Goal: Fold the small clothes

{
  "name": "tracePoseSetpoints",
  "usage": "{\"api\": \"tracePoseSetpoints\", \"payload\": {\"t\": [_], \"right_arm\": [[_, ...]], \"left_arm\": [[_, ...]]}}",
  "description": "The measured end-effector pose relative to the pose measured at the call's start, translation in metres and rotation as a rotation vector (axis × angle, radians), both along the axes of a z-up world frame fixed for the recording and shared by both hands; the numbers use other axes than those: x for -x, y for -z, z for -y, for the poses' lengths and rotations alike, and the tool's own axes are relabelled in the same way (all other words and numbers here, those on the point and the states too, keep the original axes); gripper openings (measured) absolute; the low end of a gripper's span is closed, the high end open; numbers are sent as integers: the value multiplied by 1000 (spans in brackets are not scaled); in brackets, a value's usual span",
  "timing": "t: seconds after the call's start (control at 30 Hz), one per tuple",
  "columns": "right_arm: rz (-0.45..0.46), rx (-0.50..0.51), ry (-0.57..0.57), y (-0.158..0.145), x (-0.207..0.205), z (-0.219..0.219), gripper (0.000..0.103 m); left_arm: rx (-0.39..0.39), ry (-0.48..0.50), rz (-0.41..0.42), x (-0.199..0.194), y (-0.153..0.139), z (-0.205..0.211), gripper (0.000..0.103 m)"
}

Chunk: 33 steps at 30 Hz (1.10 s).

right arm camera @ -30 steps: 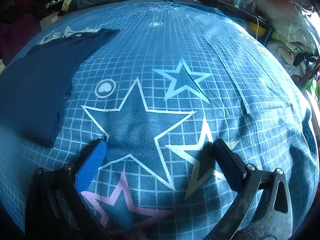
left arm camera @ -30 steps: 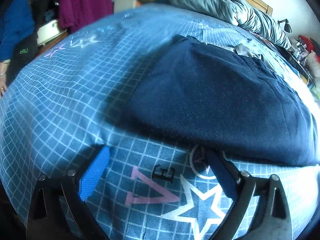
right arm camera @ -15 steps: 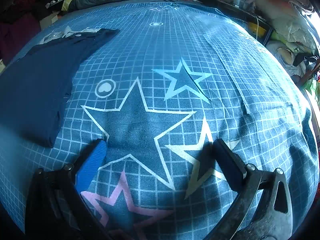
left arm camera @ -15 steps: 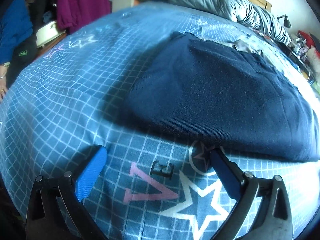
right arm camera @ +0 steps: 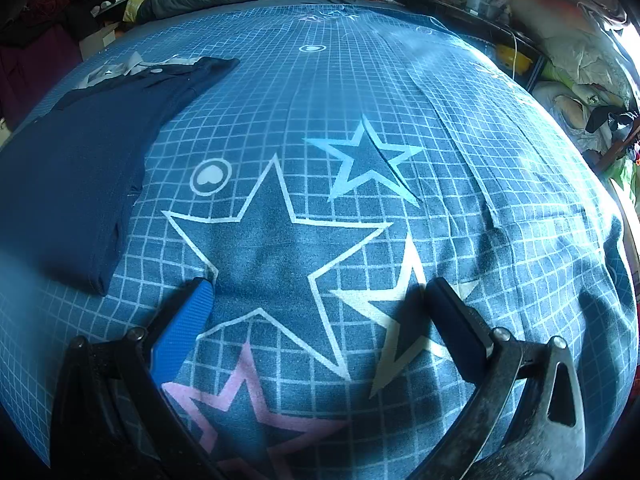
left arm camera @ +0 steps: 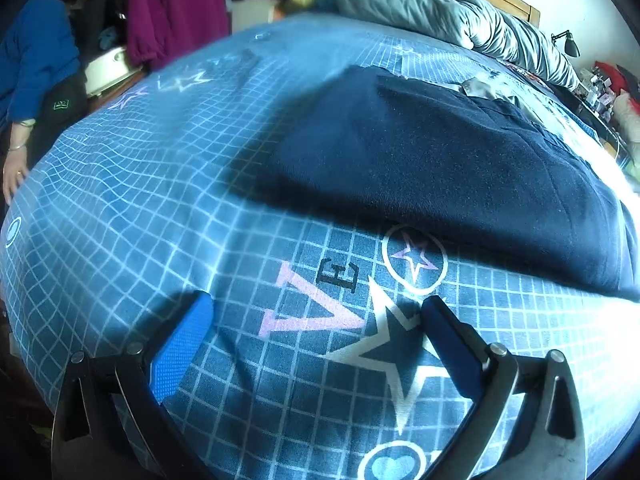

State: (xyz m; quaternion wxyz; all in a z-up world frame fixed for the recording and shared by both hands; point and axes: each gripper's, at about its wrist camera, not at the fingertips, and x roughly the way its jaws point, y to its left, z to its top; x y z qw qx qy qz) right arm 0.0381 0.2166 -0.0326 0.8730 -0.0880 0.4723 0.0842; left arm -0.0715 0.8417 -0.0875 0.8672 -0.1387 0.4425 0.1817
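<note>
1. Navy-blue folded garment [left arm camera: 432, 160] lies flat on a star-printed blue bedsheet [left arm camera: 132, 200], a pale collar showing at its far end.
2. Left gripper [left arm camera: 316, 320] and right gripper [right arm camera: 320, 300] hover spread wide, empty, over the sheet.
3. Grey quilt [left arm camera: 440, 12] is bunched at the headboard.

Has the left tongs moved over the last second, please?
Yes. The left tongs has pulled back from the navy garment: the circled star on the sheet, once at the fingertip, now lies well ahead of it.
</note>
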Motion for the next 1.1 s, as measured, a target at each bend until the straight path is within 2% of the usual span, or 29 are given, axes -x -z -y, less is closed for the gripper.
{"api": "tracePoseSetpoints", "payload": {"t": [1.0,1.07,1.1], "right_arm": [[0,0,0,-1,1,0,103],[0,0,0,-2,1,0,103],[0,0,0,0,0,0,103]], "left_arm": [[9,10,-3,0,0,-2,103],[38,26,-17,-1,-3,-5,103],[79,42,-18,1,-6,-8,103]]}}
